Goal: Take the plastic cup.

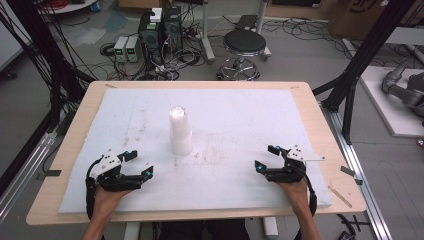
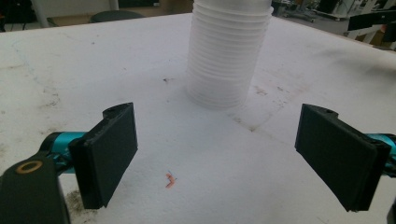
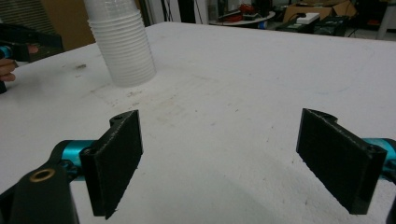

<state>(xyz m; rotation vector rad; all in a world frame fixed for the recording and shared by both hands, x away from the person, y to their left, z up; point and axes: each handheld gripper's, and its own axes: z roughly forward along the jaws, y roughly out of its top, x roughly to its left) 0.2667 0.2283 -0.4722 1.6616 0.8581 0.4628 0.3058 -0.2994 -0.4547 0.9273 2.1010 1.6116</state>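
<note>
Between both grippers, ahead: cup stack (image 1: pixel 180 131)

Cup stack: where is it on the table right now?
In the high view the cup stack stands upright on the white mat, slightly left of centre, ahead of and between the left gripper and right gripper, touching neither.

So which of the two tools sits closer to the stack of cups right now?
The left tool. The stack of white cups stands left of the mat's middle, so the left tool has less bare mat to cross than the right tool.
</note>
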